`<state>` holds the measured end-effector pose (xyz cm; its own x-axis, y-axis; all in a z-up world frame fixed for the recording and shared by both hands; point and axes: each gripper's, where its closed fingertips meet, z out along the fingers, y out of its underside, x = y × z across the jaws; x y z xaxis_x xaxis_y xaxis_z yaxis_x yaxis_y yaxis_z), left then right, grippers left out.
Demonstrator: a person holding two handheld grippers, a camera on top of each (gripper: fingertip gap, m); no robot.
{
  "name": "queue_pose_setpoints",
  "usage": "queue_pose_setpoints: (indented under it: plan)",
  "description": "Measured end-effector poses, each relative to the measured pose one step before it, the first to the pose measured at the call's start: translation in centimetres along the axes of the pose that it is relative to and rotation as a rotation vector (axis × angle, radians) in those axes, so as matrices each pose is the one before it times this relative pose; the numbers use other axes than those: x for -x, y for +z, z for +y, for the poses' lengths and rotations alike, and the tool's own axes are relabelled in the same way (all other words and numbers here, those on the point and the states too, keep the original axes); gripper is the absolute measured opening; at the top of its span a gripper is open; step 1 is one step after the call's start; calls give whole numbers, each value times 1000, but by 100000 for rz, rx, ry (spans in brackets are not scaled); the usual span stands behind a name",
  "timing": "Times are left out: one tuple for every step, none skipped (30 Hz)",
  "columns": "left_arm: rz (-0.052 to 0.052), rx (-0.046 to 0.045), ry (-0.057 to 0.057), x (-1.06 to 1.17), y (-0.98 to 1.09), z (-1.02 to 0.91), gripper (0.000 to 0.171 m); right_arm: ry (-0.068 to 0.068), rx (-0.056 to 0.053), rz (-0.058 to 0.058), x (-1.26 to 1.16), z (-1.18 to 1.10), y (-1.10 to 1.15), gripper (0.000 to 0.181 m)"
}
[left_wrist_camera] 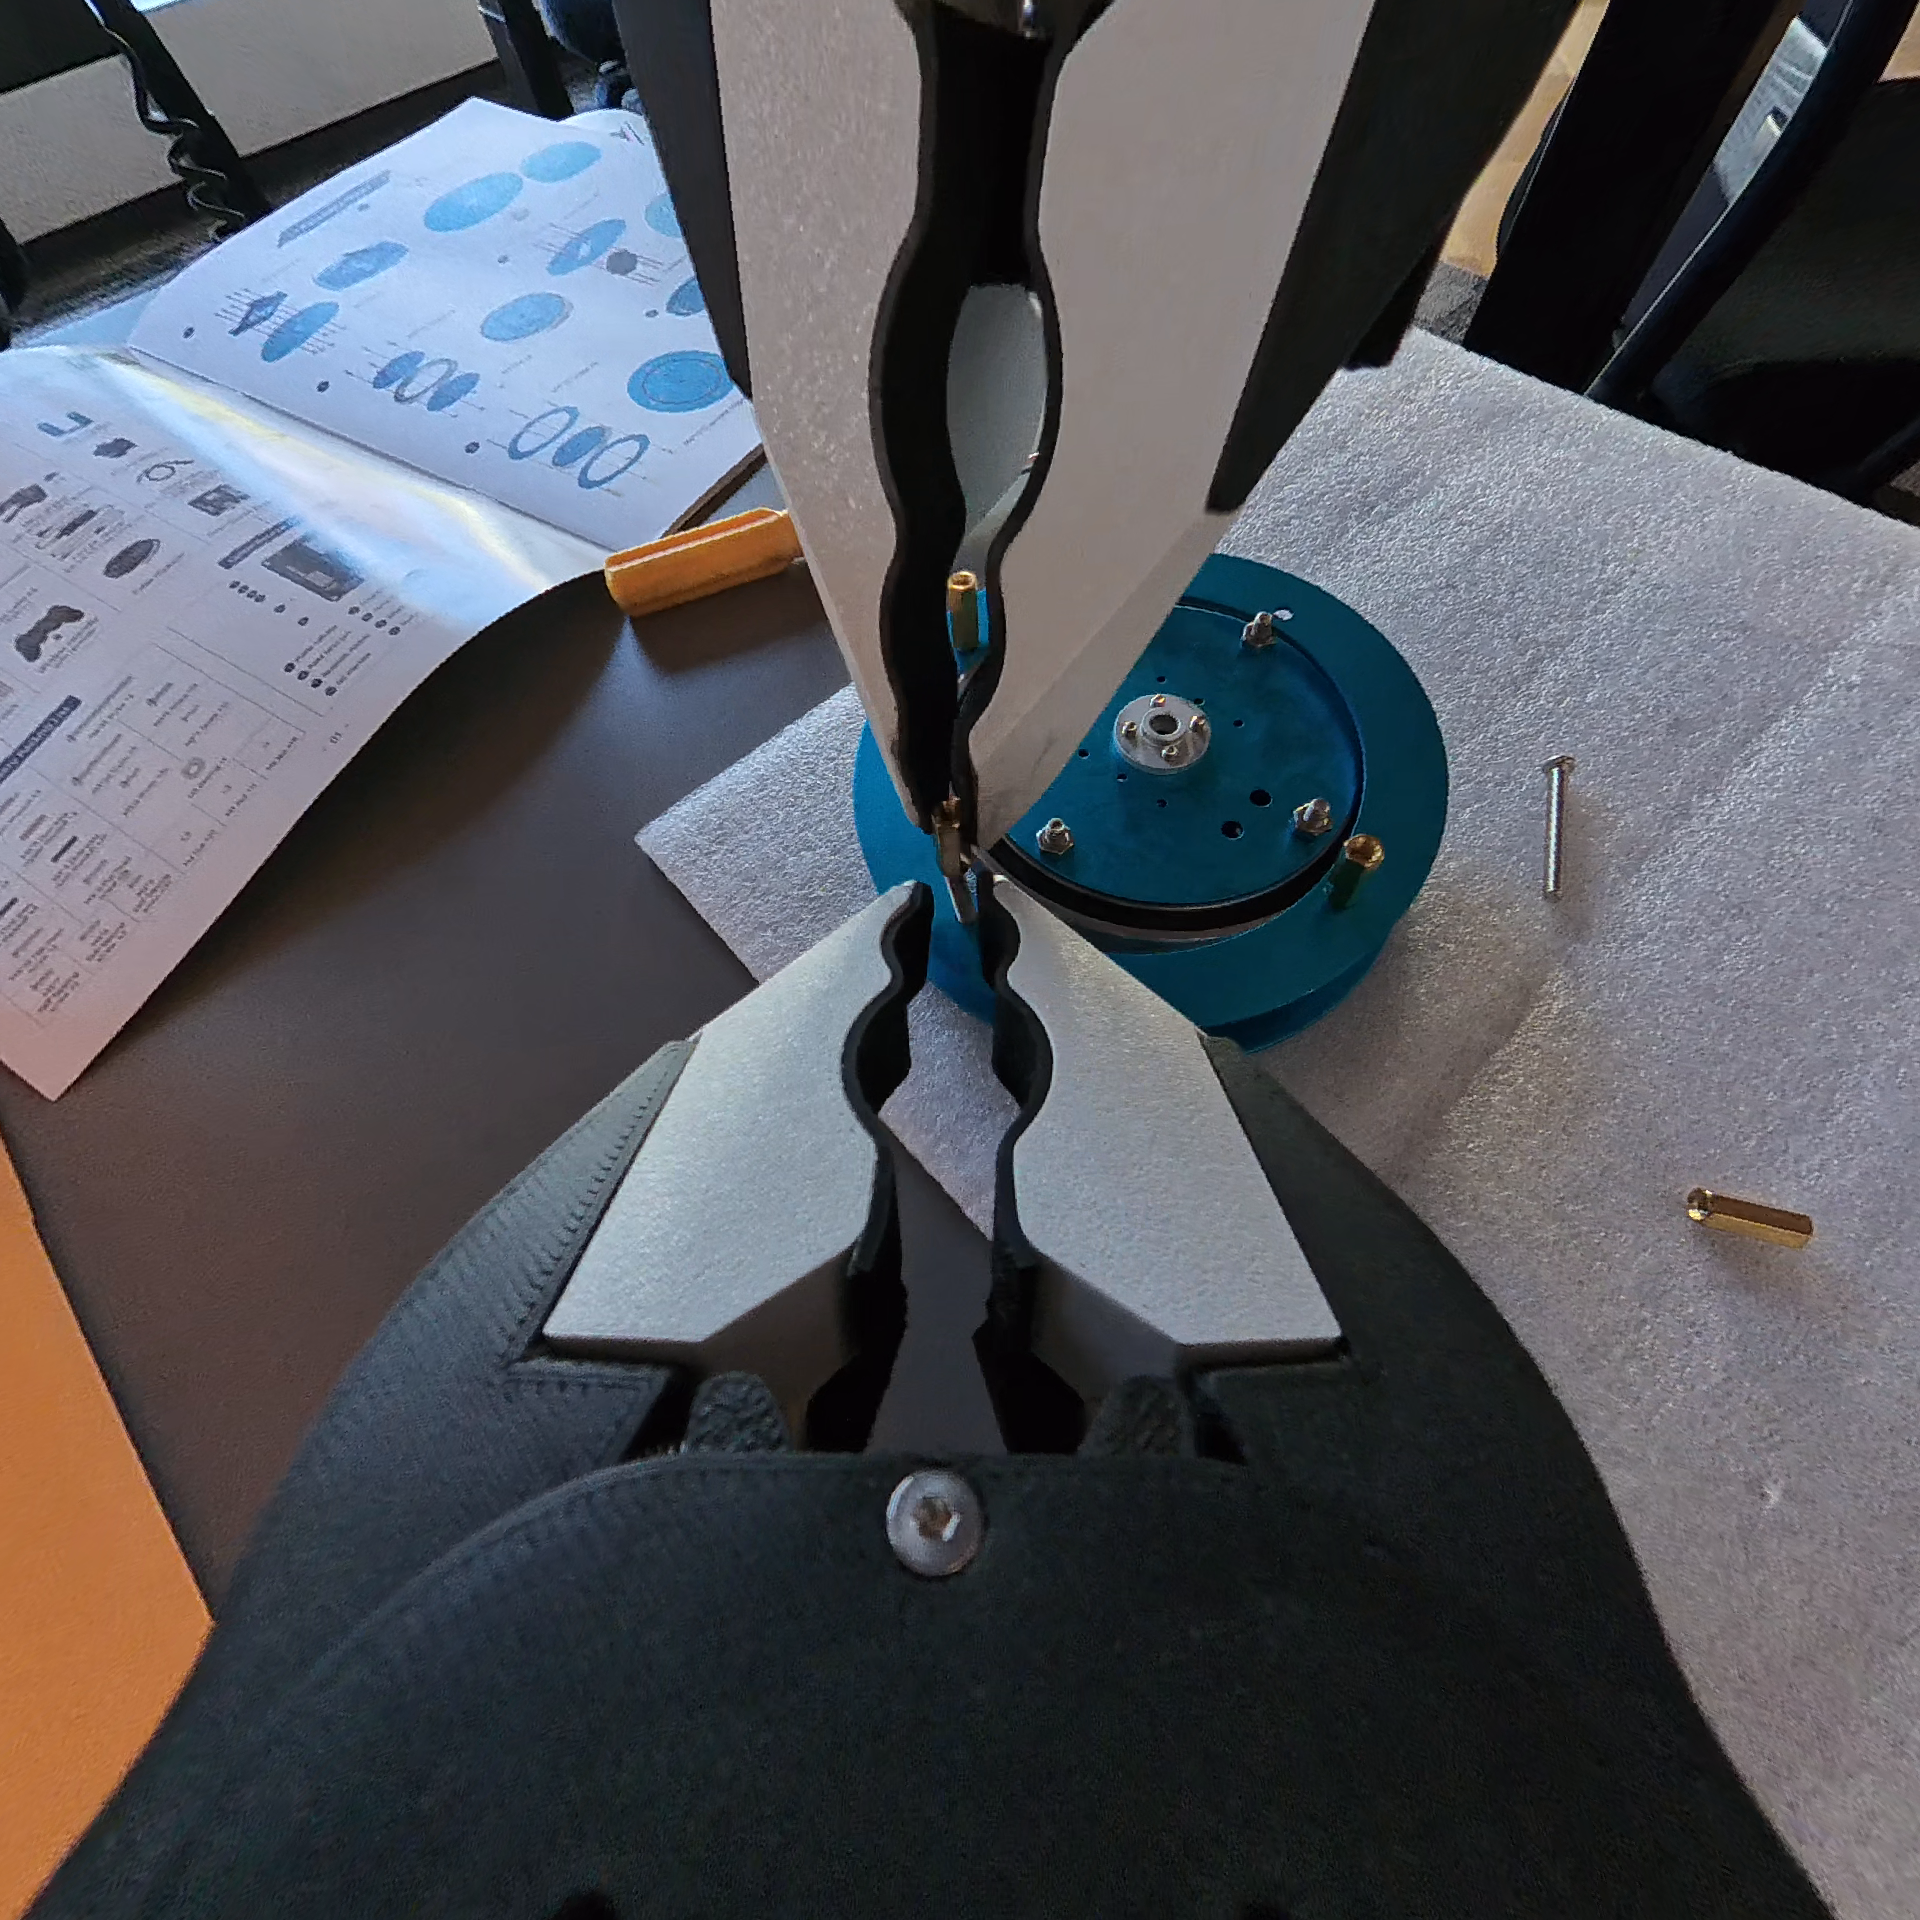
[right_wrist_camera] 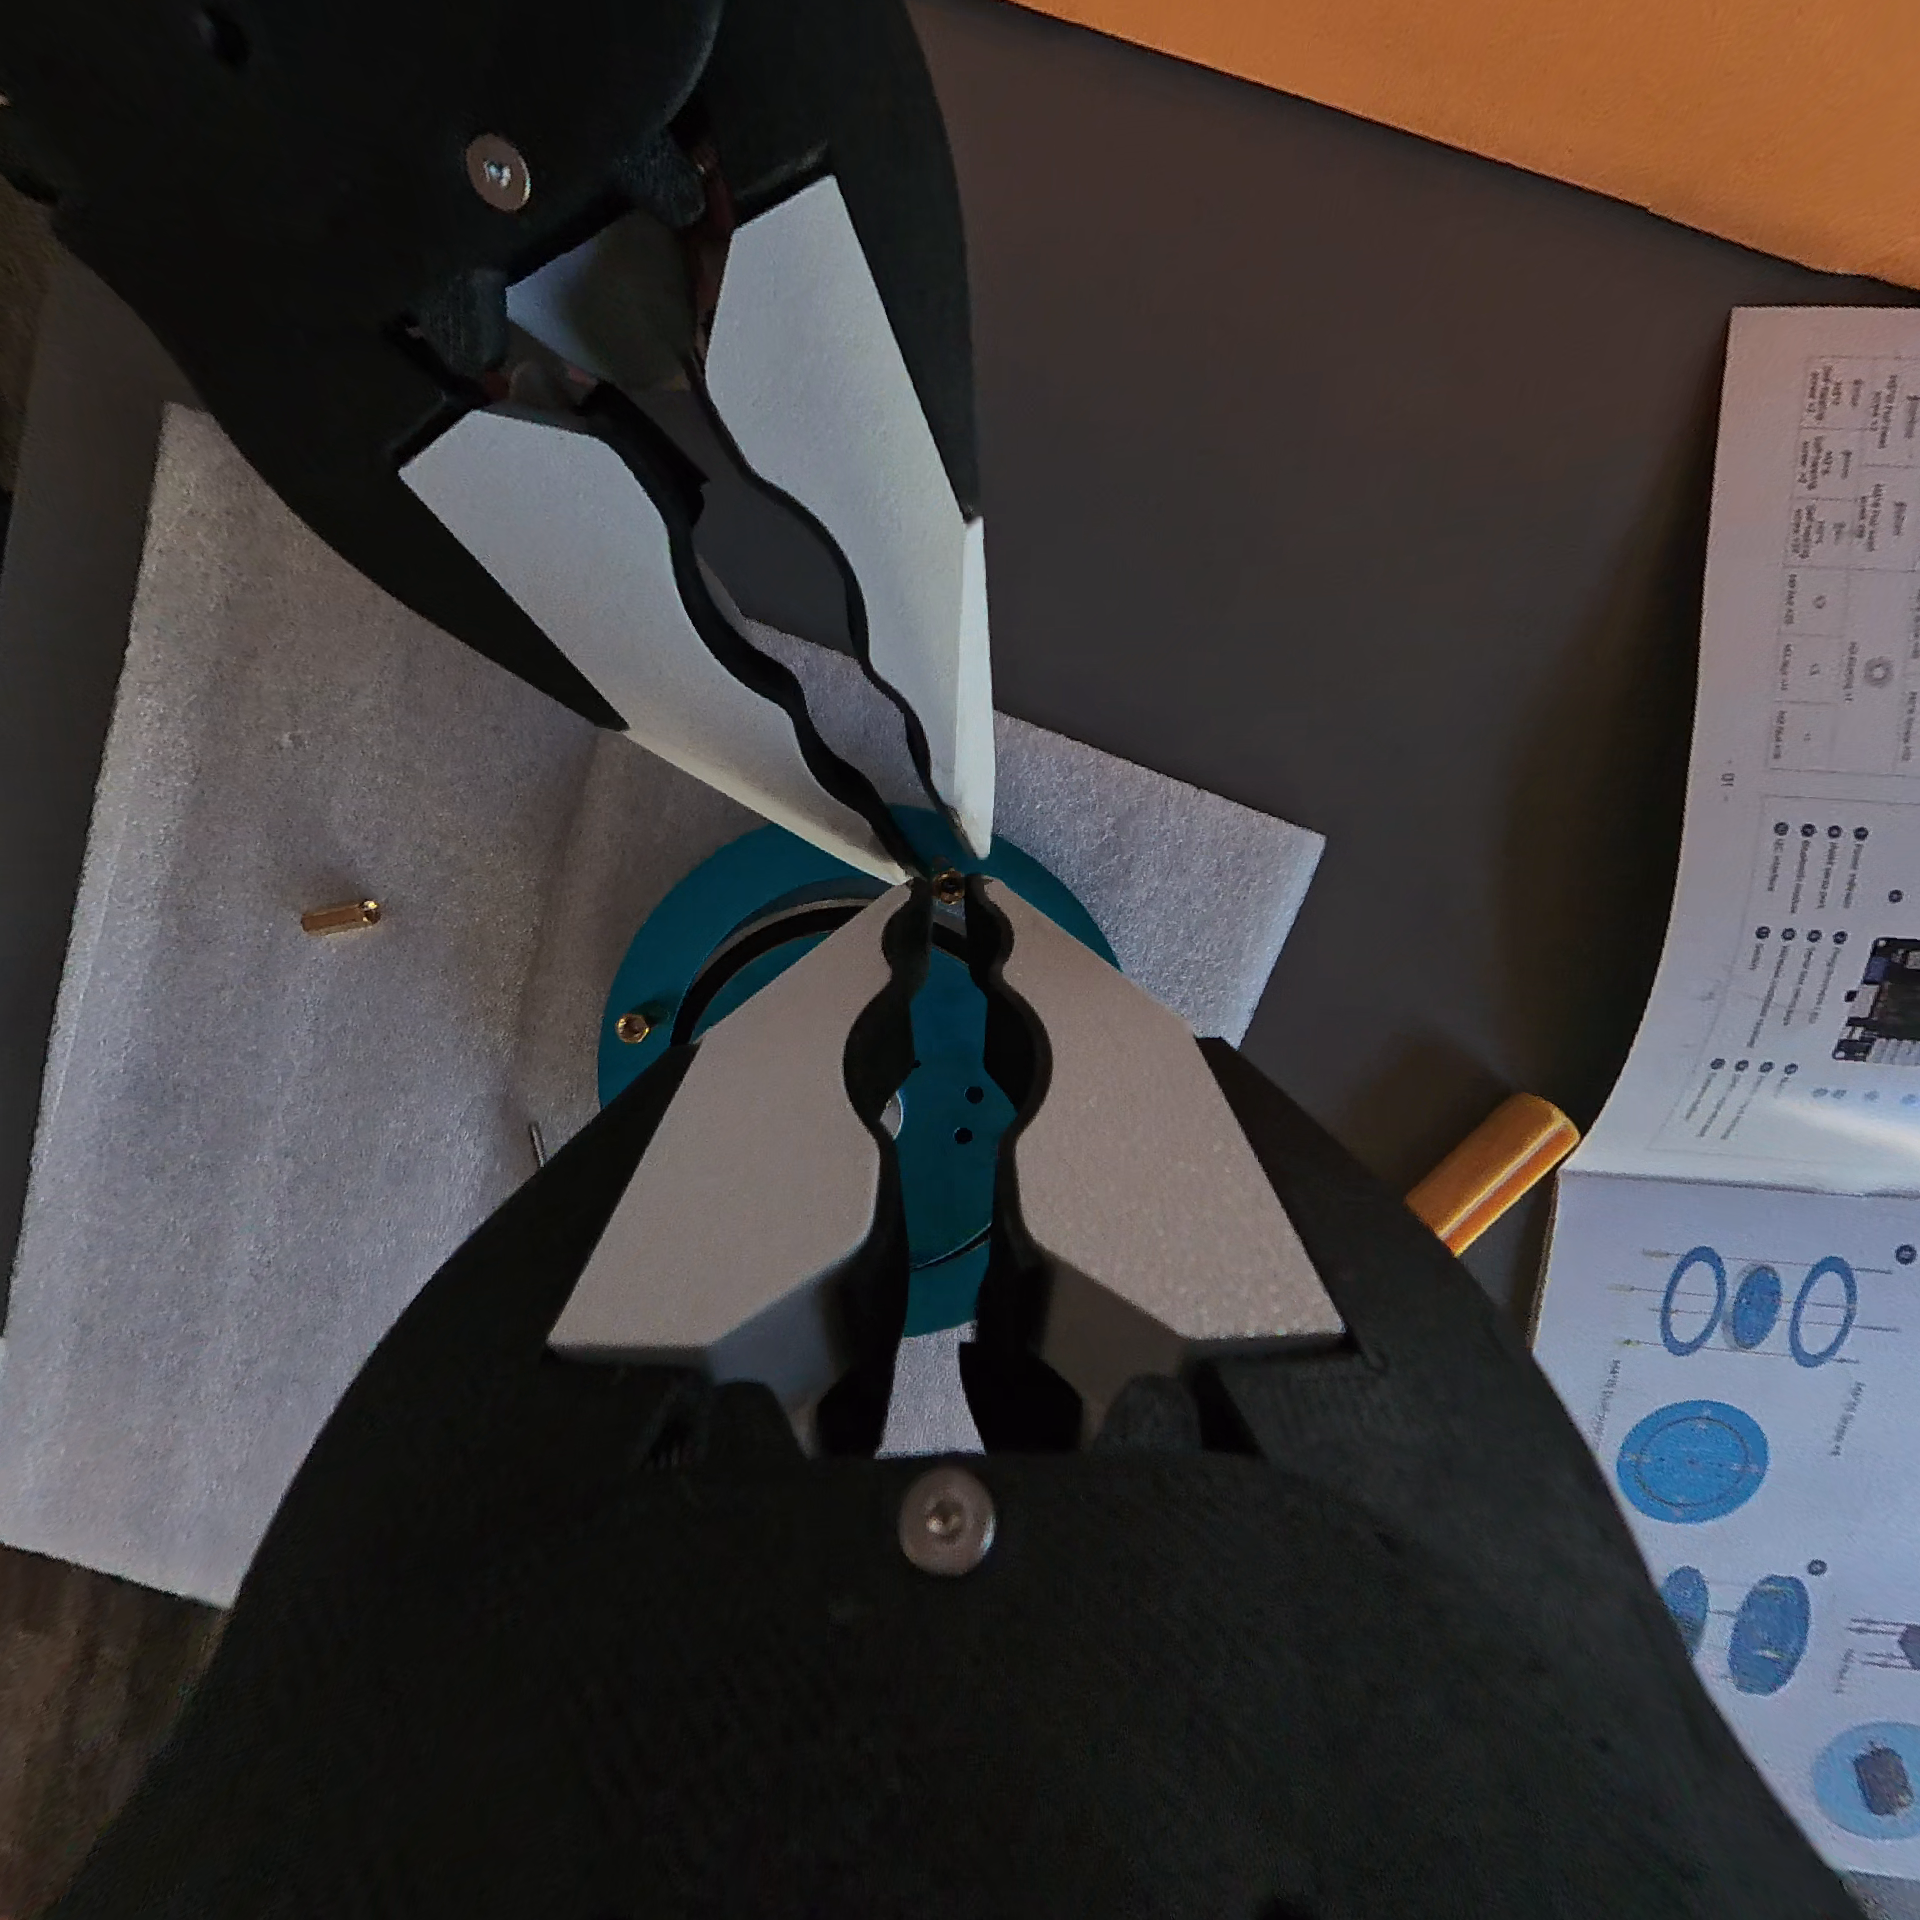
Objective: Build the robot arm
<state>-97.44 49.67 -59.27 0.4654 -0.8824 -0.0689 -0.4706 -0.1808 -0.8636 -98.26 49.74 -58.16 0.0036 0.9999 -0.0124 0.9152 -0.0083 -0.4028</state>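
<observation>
A blue metal wheel (left_wrist_camera: 1392, 935) lies flat on white foam; it also shows in the right wrist view (right_wrist_camera: 665, 935). My right gripper (right_wrist_camera: 945, 896) reaches straight down over its rim and is shut on a small brass standoff (right_wrist_camera: 945, 883). In the left wrist view this gripper (left_wrist_camera: 951, 821) pinches the standoff (left_wrist_camera: 948, 840) upright, threaded end down. My left gripper (left_wrist_camera: 958, 909) stands at the wheel's near edge, its jaws a narrow gap apart on either side of the threaded end, not clamping it. Two more standoffs (left_wrist_camera: 1361, 857) (left_wrist_camera: 961, 603) stand on the wheel.
A loose brass standoff (left_wrist_camera: 1751, 1216) and a long screw (left_wrist_camera: 1553, 826) lie on the foam sheet (left_wrist_camera: 1558, 623). A yellow tool handle (left_wrist_camera: 707, 561) and an open instruction booklet (left_wrist_camera: 312, 499) lie on the dark table. An orange surface (left_wrist_camera: 62, 1455) borders it. My left and right fingertips are right by each other. My left tips are roughly 12 cm from the long screw (left_wrist_camera: 1553, 826).
</observation>
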Motion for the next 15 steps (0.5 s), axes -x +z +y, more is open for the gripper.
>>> queue_pose_setpoints:
  plan:
    - [17, 543, 527, -48, 100, 59, 6, 1092, -1088, 134, 26, -22, 50, 6]
    - [-42, 813, 670, -32, 101, 130, 3, 1323, -1179, 216, 9, -36, 55, 6]
    - [-92, 695, 400, -31, 87, 126, 3, 1348, -1143, 512, -52, -32, 51, 5]
    - [-204, 298, 123, -8, 52, 52, 3, 1410, -923, 423, -48, 6, 31, 5]
    - [-204, 89, 112, 9, 0, 6, 3, 2097, -634, 242, -35, 18, 10, 5]
    - [-55, -110, -54, 0, -4, -9, 3, 2779, -438, -11, -30, -6, -17, 5]
    - [32, -77, -317, 9, 4, -6, 2, 3206, -382, 178, -30, 17, 1, 5]
    - [60, -13, -376, 1, -1, 3, 2, 3555, -458, 105, -17, -9, -2, 5]
    - [59, -44, -278, -14, -19, 9, 2, 2953, -544, 153, 18, 0, 7, 5]
    - [6, -112, -288, -6, -19, -9, 2, 2190, -747, 495, 1, -9, 6, 5]
    - [-101, -260, -159, -11, -44, -35, 4, 1405, -758, 583, 3, -10, 1, 5]
    - [-206, -874, -12, 2, -85, -154, 7, 596, -620, 633, -9, 4, -1, 5]
    - [-623, -1278, -70, 72, -141, -231, 8, 324, -417, 254, 2, 0, -1, 5]
    - [-515, -1446, -248, 92, -145, -244, 9, 263, -212, 82, -2, 4, -4, 5]
    - [121, -835, -207, 1, -127, -149, 8, 254, -266, -183, 21, -35, -8, 5]
